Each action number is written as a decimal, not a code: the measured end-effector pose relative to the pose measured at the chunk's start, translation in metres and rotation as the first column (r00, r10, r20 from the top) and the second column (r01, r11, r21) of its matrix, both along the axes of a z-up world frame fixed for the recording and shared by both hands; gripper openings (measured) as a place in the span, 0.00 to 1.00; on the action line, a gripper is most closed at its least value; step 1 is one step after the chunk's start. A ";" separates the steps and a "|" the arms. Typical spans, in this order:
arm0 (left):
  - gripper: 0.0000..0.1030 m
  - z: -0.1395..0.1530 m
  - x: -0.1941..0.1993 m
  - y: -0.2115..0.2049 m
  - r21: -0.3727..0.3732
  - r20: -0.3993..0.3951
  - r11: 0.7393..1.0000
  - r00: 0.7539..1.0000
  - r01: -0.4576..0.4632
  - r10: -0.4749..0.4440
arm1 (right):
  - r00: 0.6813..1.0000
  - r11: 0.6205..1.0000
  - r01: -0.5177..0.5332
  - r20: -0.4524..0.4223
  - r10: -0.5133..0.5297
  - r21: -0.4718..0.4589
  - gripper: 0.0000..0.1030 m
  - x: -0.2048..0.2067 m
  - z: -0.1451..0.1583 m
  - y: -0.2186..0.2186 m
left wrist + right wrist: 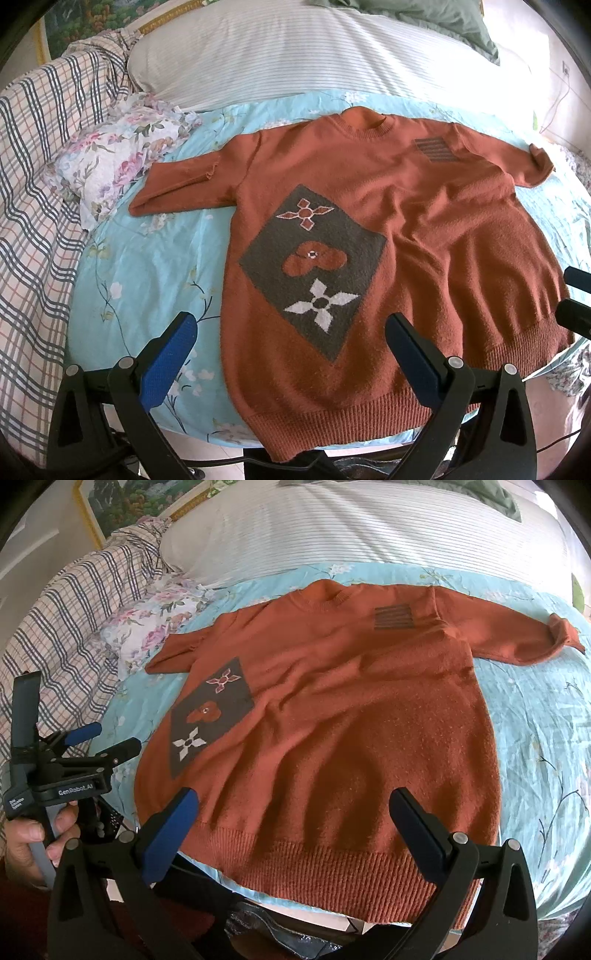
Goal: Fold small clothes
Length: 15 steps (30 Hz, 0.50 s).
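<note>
A rust-orange knit sweater (424,221) lies flat, front up, on a light-blue floral sheet (147,266), with a grey diamond patch and a striped chest patch. It also shows in the right wrist view (351,720). Both sleeves lie spread out to the sides. My left gripper (291,332) is open and empty, hovering above the hem at the sweater's lower left. My right gripper (295,808) is open and empty, above the ribbed hem (332,875). The left gripper also shows in the right wrist view (107,738), open, beside the sweater's left edge.
A floral cloth bundle (122,147) lies left of the sweater. A plaid blanket (40,166) is bunched at far left. A white striped pillow (295,55) lies behind. The bed's front edge runs just under the hem.
</note>
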<state>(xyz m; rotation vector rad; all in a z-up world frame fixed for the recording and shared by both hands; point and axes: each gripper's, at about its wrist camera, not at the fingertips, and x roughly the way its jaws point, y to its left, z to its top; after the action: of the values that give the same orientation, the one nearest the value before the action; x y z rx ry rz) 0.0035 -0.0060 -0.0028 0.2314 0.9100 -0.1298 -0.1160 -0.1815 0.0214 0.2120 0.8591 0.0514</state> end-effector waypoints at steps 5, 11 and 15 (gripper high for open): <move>0.99 -0.001 0.003 0.001 0.012 -0.036 1.000 0.999 0.001 0.000 | 1.000 1.000 0.002 0.016 -0.002 -0.001 1.00 -0.002 0.001 0.001; 0.99 -0.003 0.004 -0.001 0.007 0.003 1.000 1.000 0.000 0.000 | 0.999 0.999 0.011 0.053 -0.009 -0.036 1.00 0.001 0.003 0.000; 0.99 -0.005 0.006 -0.003 0.015 -0.007 1.000 1.000 0.003 -0.003 | 1.000 0.999 0.015 -0.023 -0.016 -0.032 1.00 0.005 0.000 -0.005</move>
<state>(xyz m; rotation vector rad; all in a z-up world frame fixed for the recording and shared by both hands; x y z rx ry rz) 0.0094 -0.0088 -0.0079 0.2462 0.9177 -0.1270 -0.1115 -0.1863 0.0213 0.1897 0.8811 0.0207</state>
